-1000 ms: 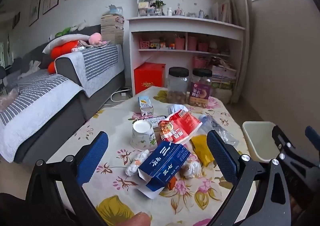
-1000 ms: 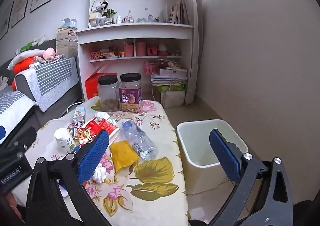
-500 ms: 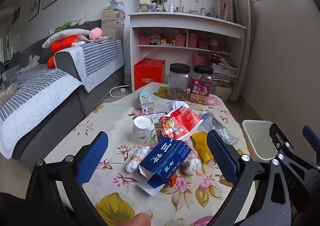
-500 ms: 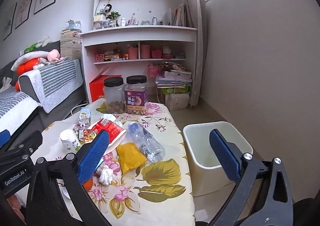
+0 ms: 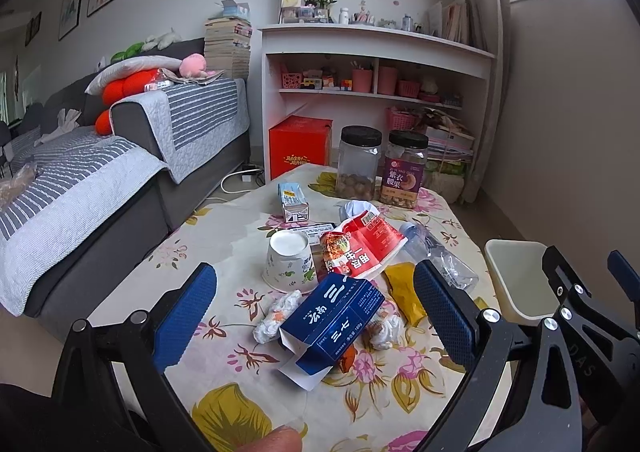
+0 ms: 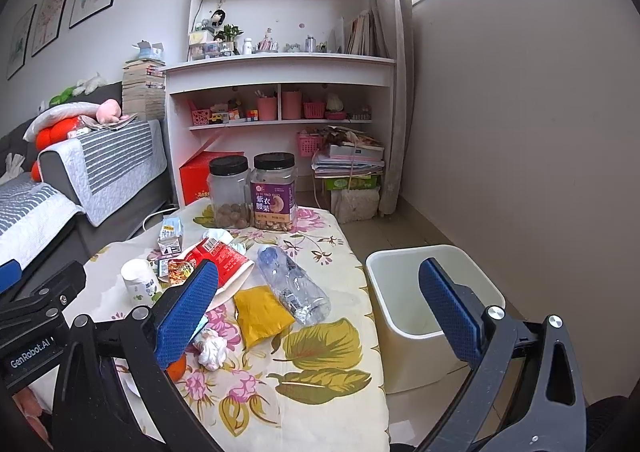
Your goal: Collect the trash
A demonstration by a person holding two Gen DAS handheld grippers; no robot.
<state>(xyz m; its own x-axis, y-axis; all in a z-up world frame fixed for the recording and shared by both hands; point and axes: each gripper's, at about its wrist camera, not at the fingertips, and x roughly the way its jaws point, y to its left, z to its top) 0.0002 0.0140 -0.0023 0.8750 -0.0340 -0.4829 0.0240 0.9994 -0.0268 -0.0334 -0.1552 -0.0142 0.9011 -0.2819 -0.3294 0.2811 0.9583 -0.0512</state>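
Trash lies on a floral-clothed table [image 5: 224, 380]: a blue carton [image 5: 334, 322], an upturned paper cup [image 5: 289, 265], a red snack wrapper [image 5: 360, 248], a yellow packet [image 5: 406, 292], a clear plastic bottle [image 5: 440, 260], crumpled tissues [image 5: 276, 318] and a small milk carton [image 5: 293, 202]. My left gripper [image 5: 316, 316] is open and empty, above the blue carton. My right gripper [image 6: 320, 312] is open and empty, over the bottle [image 6: 294, 284] and yellow packet [image 6: 262, 316]. A white bin [image 6: 432, 316] stands on the floor right of the table.
Two black-lidded jars [image 5: 380, 168] stand at the table's far edge. A grey sofa with striped covers [image 5: 100, 172] runs along the left. A white shelf unit [image 5: 376, 64] and a red box [image 5: 300, 146] stand behind the table. A wall is on the right.
Both grippers have moved back and up a little, so the table trash sits slightly lower and farther in both views. Both stay open and empty.
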